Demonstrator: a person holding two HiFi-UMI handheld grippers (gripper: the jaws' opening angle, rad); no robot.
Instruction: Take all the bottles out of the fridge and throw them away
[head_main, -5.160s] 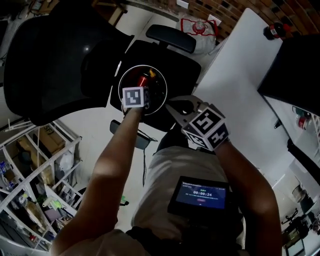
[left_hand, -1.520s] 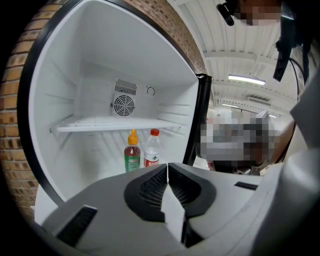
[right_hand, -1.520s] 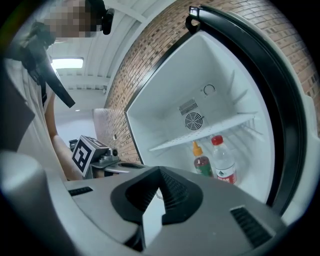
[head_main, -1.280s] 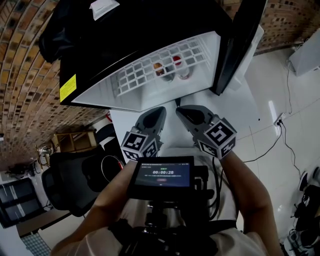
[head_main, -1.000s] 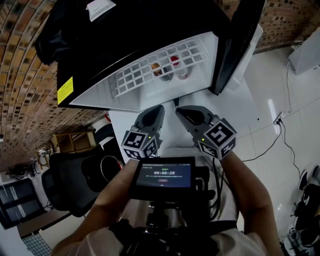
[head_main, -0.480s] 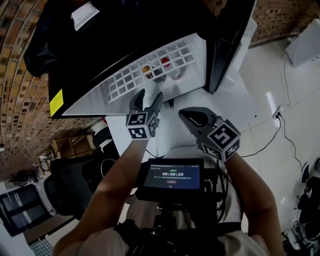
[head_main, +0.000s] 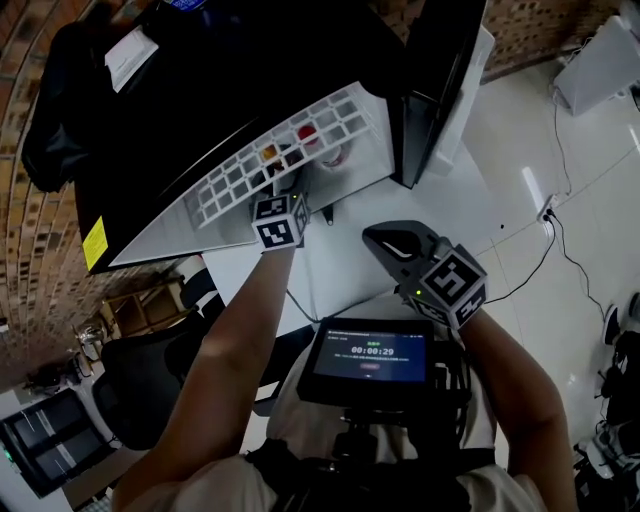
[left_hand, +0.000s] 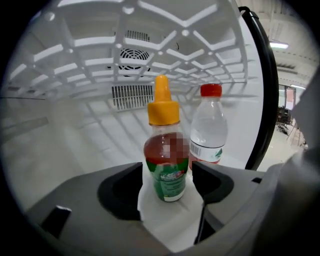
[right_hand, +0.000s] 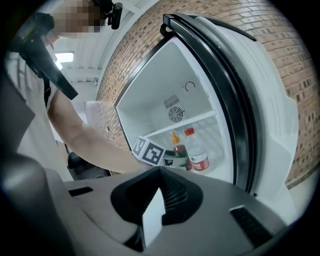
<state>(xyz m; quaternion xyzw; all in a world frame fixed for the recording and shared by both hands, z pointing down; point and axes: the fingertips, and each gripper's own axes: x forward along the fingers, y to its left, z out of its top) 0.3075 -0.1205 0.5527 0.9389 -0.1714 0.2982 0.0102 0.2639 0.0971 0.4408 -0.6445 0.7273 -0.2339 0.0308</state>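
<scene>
Two bottles stand inside the open fridge (head_main: 200, 90): a sauce bottle (left_hand: 166, 155) with a yellow cap, red contents and a green label, and to its right a clear water bottle (left_hand: 209, 132) with a red cap. My left gripper (left_hand: 167, 175) reaches into the fridge, and its jaws have just been opening. They stand on either side of the sauce bottle's base with small gaps, not pressing it. In the head view the left gripper (head_main: 284, 192) is under the wire shelf (head_main: 240, 175). My right gripper (head_main: 376, 236) hangs shut and empty outside the fridge, also seen as the right gripper (right_hand: 159, 172).
The fridge door (head_main: 430, 80) stands open at the right, close to the right gripper. The fridge rests on a white table (head_main: 340, 260). A screen (head_main: 370, 362) sits on the person's chest. A black chair (head_main: 130, 390) is at lower left, and a cable (head_main: 550, 240) lies on the floor.
The left gripper has moved forward from in front of the fridge into it, and its jaws have gone from shut to open around the sauce bottle. The right gripper shifted slightly.
</scene>
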